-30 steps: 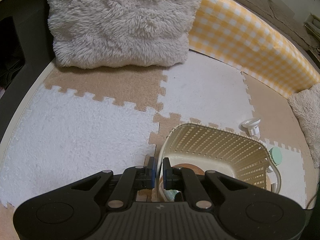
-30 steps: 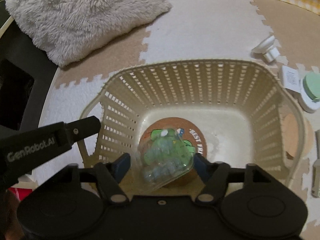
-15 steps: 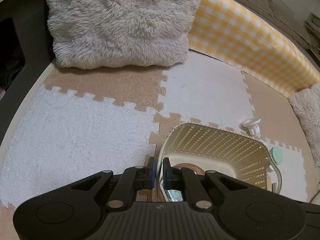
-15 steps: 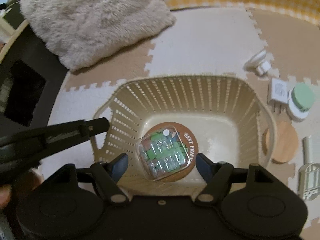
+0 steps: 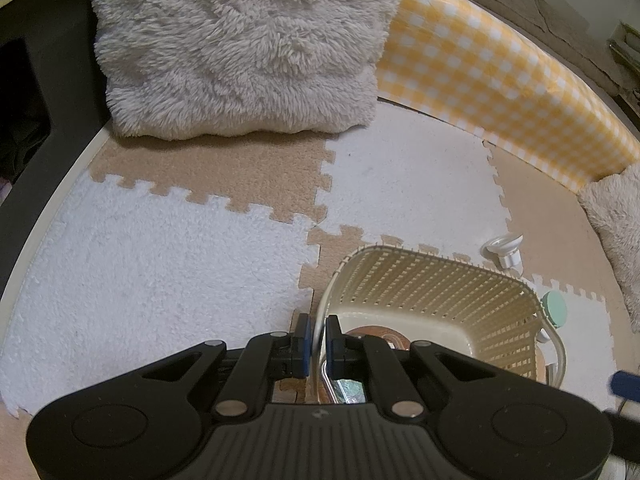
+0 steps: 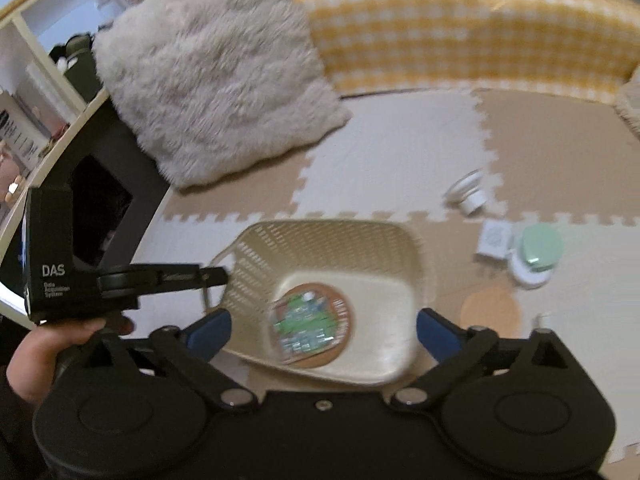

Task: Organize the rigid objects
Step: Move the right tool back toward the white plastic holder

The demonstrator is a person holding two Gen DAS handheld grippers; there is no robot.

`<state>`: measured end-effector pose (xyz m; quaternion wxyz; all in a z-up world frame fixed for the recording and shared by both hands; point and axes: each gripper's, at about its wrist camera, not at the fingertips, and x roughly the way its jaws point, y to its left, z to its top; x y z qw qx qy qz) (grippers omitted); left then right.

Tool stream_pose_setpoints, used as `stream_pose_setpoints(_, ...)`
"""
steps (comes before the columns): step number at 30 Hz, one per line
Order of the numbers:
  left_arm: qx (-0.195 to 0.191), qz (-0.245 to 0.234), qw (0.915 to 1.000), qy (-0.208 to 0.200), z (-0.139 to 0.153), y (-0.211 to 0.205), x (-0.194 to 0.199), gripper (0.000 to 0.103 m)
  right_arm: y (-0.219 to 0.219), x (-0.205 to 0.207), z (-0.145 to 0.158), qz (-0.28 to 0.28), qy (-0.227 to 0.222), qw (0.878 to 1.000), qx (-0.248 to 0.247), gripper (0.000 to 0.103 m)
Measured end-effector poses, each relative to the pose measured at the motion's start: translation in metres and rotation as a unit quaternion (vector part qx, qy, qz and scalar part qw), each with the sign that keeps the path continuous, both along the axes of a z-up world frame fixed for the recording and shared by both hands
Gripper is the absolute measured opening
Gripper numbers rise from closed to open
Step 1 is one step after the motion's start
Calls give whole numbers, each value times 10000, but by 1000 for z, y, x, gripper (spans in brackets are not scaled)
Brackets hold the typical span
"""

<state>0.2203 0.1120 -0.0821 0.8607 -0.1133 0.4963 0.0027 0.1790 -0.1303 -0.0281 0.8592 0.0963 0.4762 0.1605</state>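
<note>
A cream slotted basket [image 5: 432, 288] stands on the foam mat. My left gripper [image 5: 318, 344] is shut on the thin handle at the basket's near left rim. From the right wrist view the basket [image 6: 320, 248] holds a clear packet of green pieces [image 6: 306, 328] lying on a round brown coaster [image 6: 344, 312]. My right gripper [image 6: 324, 332] hovers above the basket with its jaws opening wide; the packet lies well below them, untouched. The left gripper [image 6: 218, 275] shows there side-on at the basket's left rim.
A fluffy cushion [image 5: 240, 48] and a yellow checked bolster [image 5: 500, 80] lie behind. Right of the basket sit a white suction cup [image 6: 468, 192], a white square item [image 6: 496, 240], a green-lidded white case [image 6: 538, 248] and a wooden disc [image 6: 488, 312]. A person's hand [image 6: 40, 344] holds the left gripper.
My right gripper has let go of the clear packet, spread wide and pulled up and back. The packet now rests on the coaster in the basket. The left gripper has not moved.
</note>
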Motion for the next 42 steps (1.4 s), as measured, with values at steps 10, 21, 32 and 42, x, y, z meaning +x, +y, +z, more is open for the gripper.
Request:
stream_pose_setpoints(10, 23, -6, 10000, -1, 0, -1, -1, 7, -75, 11, -36, -706, 292, 9929, -914, 103)
stream_pose_setpoints(21, 45, -16, 10000, 1, 0, -1, -1, 7, -101, 26, -104, -815, 1266, 9799, -1307, 95)
stream_pose_setpoints(32, 71, -23, 10000, 0, -1, -2, -1, 7, -101, 29, -131, -629, 1614, 9724, -1564, 59)
stream_pose_setpoints(42, 94, -33, 9999, -3, -1, -3, 0, 7, -95, 32, -133, -408, 1622, 9691, -1815, 48)
